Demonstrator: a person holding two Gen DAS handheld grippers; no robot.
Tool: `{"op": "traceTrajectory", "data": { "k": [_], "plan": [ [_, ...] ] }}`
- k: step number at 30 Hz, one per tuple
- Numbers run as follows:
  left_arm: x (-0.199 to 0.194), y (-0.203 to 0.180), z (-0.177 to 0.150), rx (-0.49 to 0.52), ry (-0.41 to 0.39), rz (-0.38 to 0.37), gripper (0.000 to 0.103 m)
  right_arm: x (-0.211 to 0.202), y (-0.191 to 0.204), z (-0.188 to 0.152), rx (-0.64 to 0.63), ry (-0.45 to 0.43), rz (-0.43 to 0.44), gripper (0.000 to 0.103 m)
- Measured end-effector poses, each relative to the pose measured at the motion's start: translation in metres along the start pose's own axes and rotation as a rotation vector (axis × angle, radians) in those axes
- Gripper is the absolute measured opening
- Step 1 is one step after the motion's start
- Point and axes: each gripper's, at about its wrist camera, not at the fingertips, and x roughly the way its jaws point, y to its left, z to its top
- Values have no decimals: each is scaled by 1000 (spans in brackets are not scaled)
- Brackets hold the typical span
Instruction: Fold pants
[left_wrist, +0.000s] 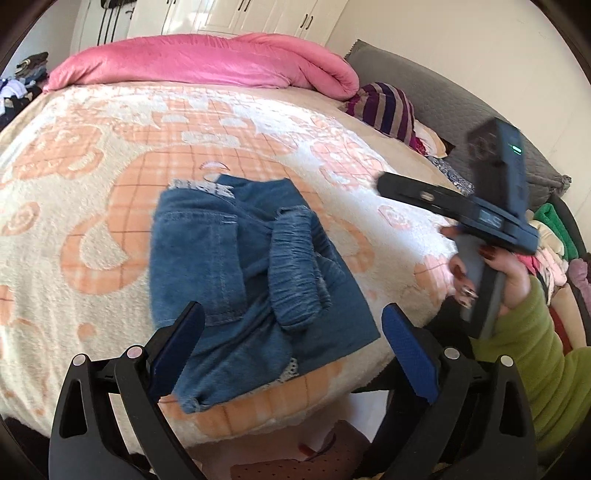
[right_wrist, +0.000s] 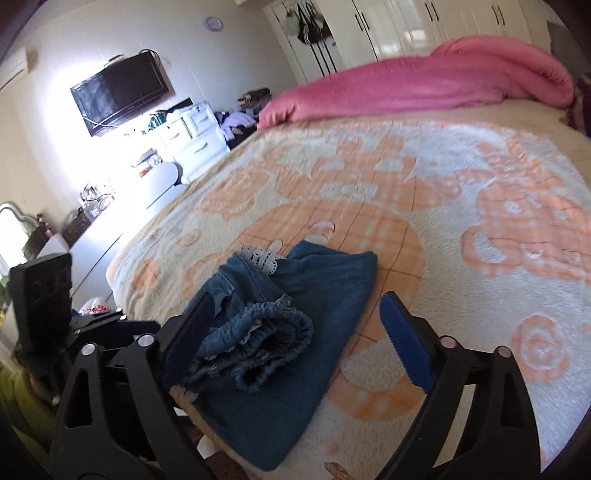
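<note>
- Left gripper (left_wrist: 291, 339): jaws stand wide apart with nothing between the pads; it hangs above the near edge of the bed (left_wrist: 92, 155), pointing down over the near half of the jeans.
- Denim pants (left_wrist: 251, 266): lying as a folded bundle on the patterned blanket, close to the bed's near edge, held by neither gripper. The long axis runs from the near edge away toward the pink duvet (left_wrist: 207, 59); the bunched elastic waistband (left_wrist: 299, 258) sits on top (lace trim shows at both ends).
- Right gripper (right_wrist: 295, 343): jaws wide open and empty, raised clear of the fabric, with the bundle ahead and slightly left of its centre line.
- Judgement: both grippers are near the bundle; the left looks nearer, almost directly above it.
- Containers: none in use; the fold looks essentially complete.
</note>
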Motion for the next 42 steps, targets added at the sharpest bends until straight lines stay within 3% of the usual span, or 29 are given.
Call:
{"op": "traceTrajectory", "data": {
  "k": [5, 12, 16, 20, 24, 26, 28, 33, 34, 37, 39, 42],
  "plan": [
    [-5, 16, 2, -7, -17, 50, 96, -24, 31, -11, -102, -41, -7, 90],
    [-1, 49, 4, -55, -10, 104, 96, -27, 76, -46, -280, 8, -9, 91],
    [9, 72, 8, -94, 5, 143, 96, -13, 125, -70, -502, 47, 19, 88],
    [22, 90, 21, -136, 16, 125, 96, 12, 172, -86, -692, 117, 73, 66],
    [42, 97, 34, -134, 35, 91, 95, 42, 195, -96, -824, 188, 24, 50],
    [48, 97, 37, -133, 42, 81, 90, 50, 198, -96, -839, 199, 21, 45],
    [54, 97, 40, -130, 52, 53, 77, 54, 199, -97, -854, 206, 23, 45],
    [62, 96, 36, -131, 59, 35, 74, 65, 204, -96, -920, 218, -10, 42],
    [63, 96, 35, -133, 61, 32, 74, 69, 206, -97, -931, 230, -3, 38],
    [66, 97, 34, -140, 61, 27, 74, 87, 205, -102, -977, 303, -24, 10],
    [67, 96, 34, -138, 63, 27, 74, 92, 203, -105, -998, 322, -21, 6],
    [70, 97, 34, -135, 68, 28, 75, 83, 200, -102, -952, 356, 49, 1]
  ]
}}
